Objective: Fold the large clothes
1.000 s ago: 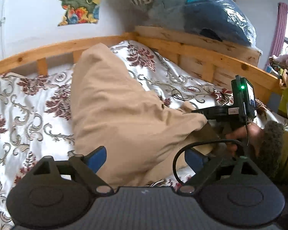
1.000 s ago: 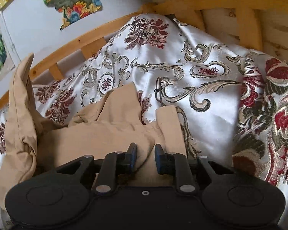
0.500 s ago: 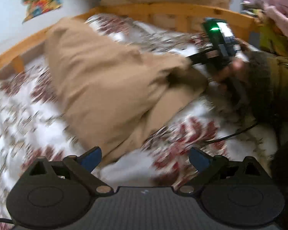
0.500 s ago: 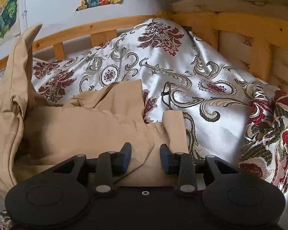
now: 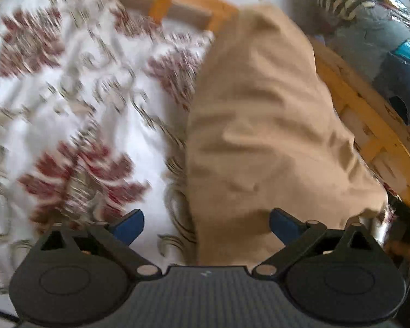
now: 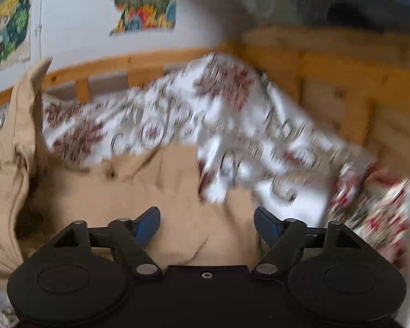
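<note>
Right now both pictures are smeared with motion blur, so I can only make out the broad shapes. In my left wrist view the left gripper (image 5: 206, 225) has its blue-tipped fingers (image 5: 128, 225) spread wide apart with nothing clamped between them. Ahead of them lies the tan garment (image 5: 268, 142), a long creased mass that runs from near the fingers up toward the wooden bed rail (image 5: 369, 114). It sits on the floral bedspread (image 5: 76, 104), white with dark red flowers and grey scrolls, which fills the left part of this view. The garment's near edge falls between the two fingers, closer to the one on the right side of the picture; I cannot tell whether either finger touches the cloth. Beyond the rail, at the upper right, is a bundle in clear plastic wrap (image 5: 391, 35).

In my right wrist view the right gripper (image 6: 207, 225) also has its fingers (image 6: 149, 225) well apart, gripping nothing. The tan garment (image 6: 139, 199) spreads flat directly in front of and below them, and a raised fold of it (image 6: 19, 136) stands up along the left edge of the picture. The floral bedspread (image 6: 232, 125) bunches up behind the garment and rises toward the bed's corner post (image 6: 330, 82). On the pale wall above hang two colourful posters (image 6: 142, 2), one near the top centre and one at the far left.
</note>
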